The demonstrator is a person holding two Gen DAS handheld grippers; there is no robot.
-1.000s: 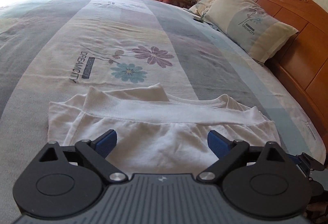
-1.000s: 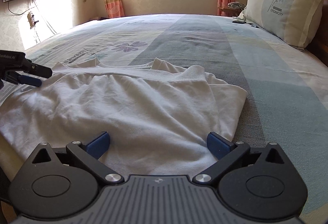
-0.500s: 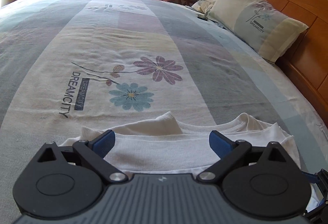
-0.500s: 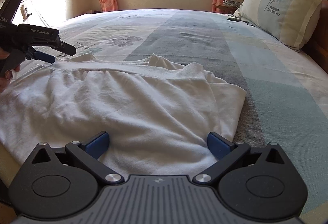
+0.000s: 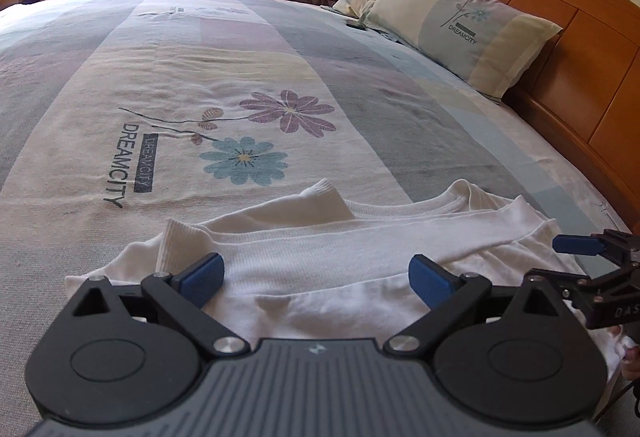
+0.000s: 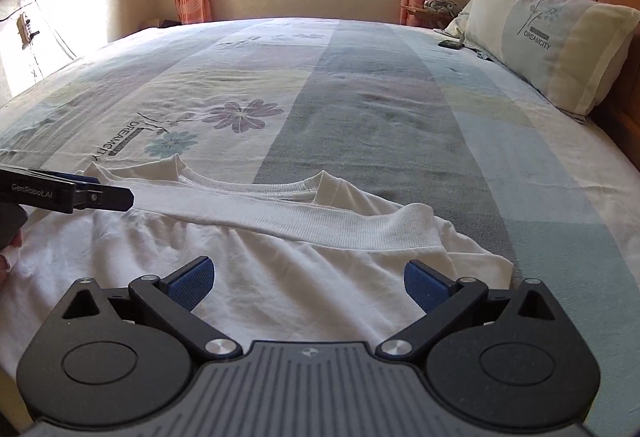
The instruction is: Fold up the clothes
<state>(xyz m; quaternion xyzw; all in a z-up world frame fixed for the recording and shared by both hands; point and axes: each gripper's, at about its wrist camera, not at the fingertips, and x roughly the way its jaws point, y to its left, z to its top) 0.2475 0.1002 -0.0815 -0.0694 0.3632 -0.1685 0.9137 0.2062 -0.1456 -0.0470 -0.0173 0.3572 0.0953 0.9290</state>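
A white sweatshirt [image 6: 280,269] lies partly folded on the bed near its front edge, its ribbed hem band [image 6: 320,223] running across the top layer. The same sweatshirt [image 5: 340,257] fills the lower middle of the left wrist view. My left gripper [image 5: 316,275] hovers open just above the cloth, nothing between its blue pads. My right gripper [image 6: 308,281] is also open over the garment's right half. Each gripper shows in the other's view: the left gripper [image 6: 80,195] at the garment's left edge, the right gripper [image 5: 592,257] at its right edge.
The bed [image 6: 380,97] has a patchwork sheet printed with flowers. A pillow [image 6: 552,33] leans on the wooden headboard [image 5: 580,49] at the right. A small dark object [image 6: 450,44] lies near the pillow. A hand [image 6: 10,249] holds the left gripper.
Both grippers have moved forward and lower over the sweatshirt, toward its hem band. They stay open. The right gripper now shows more fully in the left wrist view.
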